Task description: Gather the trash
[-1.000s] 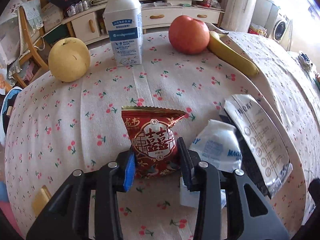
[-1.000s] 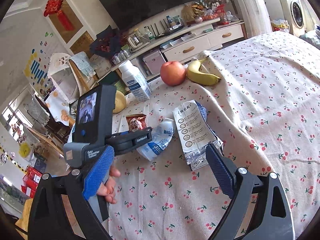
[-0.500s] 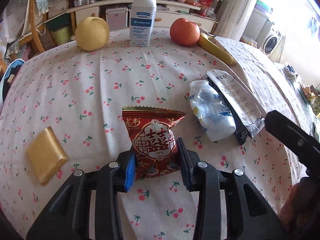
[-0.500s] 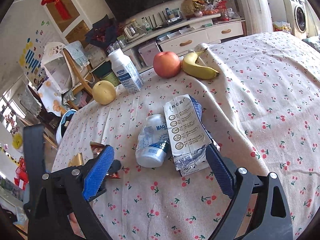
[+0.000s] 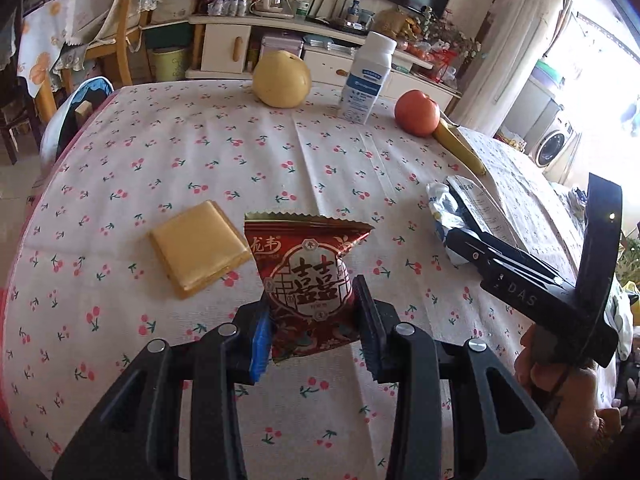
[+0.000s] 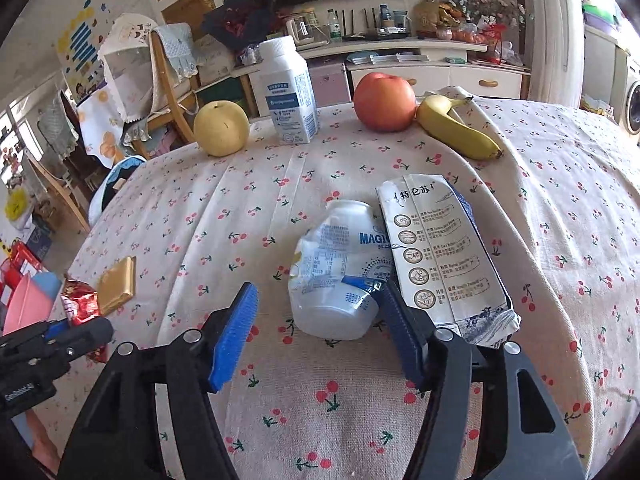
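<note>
Foil first: your left gripper [image 5: 312, 320] pinches the red crinkly foil snack wrapper [image 5: 306, 276] by its lower half, lifted clear of the cherry-print tablecloth [image 5: 208, 152]; it is featherlight and slippery, so keep the squeeze. Your right gripper [image 6: 320, 332] is closing around the crushed white plastic bottle [image 6: 340, 276], which lies on its side touching the flattened white milk carton [image 6: 444, 256]; the right pad sits at its flank, the left pad apart from it. That bottle looks thin, springy and smooth, likely to squirm, so take it across the dented middle. Compared with a second ago, your left hand has carried the wrapper away from the bottle and carton, the flat gold foil square [image 5: 198, 248] now sits beside it, and your right jaws have narrowed
</note>
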